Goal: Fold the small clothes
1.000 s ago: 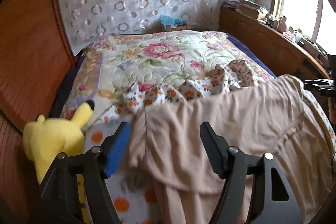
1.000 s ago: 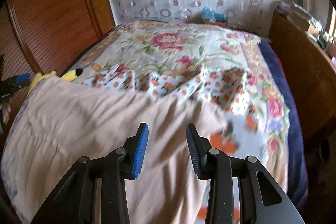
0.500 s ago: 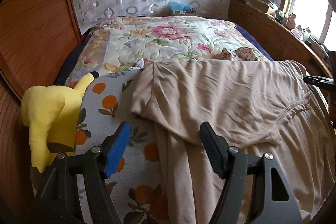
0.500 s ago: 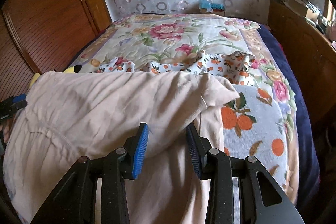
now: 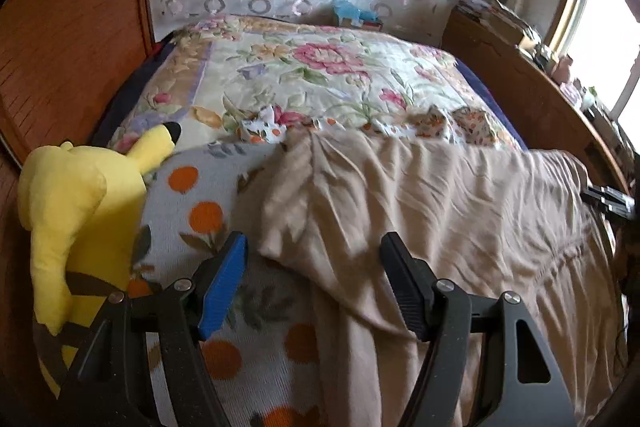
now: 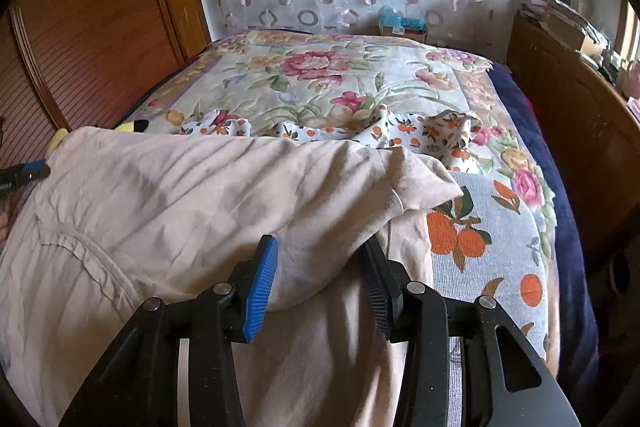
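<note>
Beige garment (image 5: 460, 203) folded over itself on the orange-print blanket (image 5: 192, 211) atop the bed, left tool (image 5: 312, 283) open above its corner, right tool (image 6: 320, 279) just opening, jaws straddling the folded edge, pads apparently clear.

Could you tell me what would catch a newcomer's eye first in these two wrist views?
Probably the big beige garment spread across the near end of the bed, folded over itself, with both grippers' fingers poised over its near edge. Next, the bright yellow plush toy at the bed's left edge, beside an orange-print towel under the garment. Behind them lies the floral quilt.
</note>
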The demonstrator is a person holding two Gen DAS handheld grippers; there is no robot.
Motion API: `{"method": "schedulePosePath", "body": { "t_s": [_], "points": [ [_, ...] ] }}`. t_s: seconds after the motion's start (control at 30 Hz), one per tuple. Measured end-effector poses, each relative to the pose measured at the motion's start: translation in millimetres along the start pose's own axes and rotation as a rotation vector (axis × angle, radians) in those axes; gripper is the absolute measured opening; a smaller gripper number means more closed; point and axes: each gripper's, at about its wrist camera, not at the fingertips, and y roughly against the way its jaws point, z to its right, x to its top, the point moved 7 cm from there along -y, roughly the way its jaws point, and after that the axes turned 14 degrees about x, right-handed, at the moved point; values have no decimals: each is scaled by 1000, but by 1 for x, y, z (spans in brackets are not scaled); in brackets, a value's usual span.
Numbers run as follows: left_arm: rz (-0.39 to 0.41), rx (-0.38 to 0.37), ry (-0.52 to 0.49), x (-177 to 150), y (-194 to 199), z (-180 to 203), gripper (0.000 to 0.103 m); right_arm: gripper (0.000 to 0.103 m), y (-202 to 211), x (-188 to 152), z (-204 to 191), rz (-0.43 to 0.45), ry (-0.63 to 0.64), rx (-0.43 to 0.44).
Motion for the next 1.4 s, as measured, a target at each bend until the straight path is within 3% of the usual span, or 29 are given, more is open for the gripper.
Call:
{"method": "schedulePosePath", "body": {
  "t_s": [0.07,0.17,0.23,0.3,0.33,0.47,0.67,0.83,1.27,1.33,1.37,1.4],
  "points": [
    [0,1,6,2,-1,0,70,45,-1,0,0,-3,7,-7],
    [0,-2,6,3,-2,0,53,45,-4,2,1,-4,9,-5],
    [-4,-15,1,3,-2,1,25,45,-5,2,0,-2,6,0],
    [2,-44,-2,4,2,5,12,45,-6,3,1,-3,6,0],
    [15,-41,-8,5,6,7,11,45,-6,3,1,-2,7,0],
    [125,-10,-37,17,36,15,10,45,-7,3,2,-1,5,3],
    [204,-8,-59,37,63,21,9,45,-8,2,3,1,5,5],
    [225,-22,-50,43,71,23,9,45,-8,2,6,7,-5,13],
    [206,-44,-59,18,77,38,9,45,-22,22,31,62,-92,25],
    [211,-45,-58,16,82,39,8,24,-27,26,32,53,-73,4],
    [218,-44,-58,16,82,39,8,3,-30,26,29,40,-54,6],
    [230,-44,-54,16,87,39,8,3,-30,28,26,37,-37,9]
  ]
}}
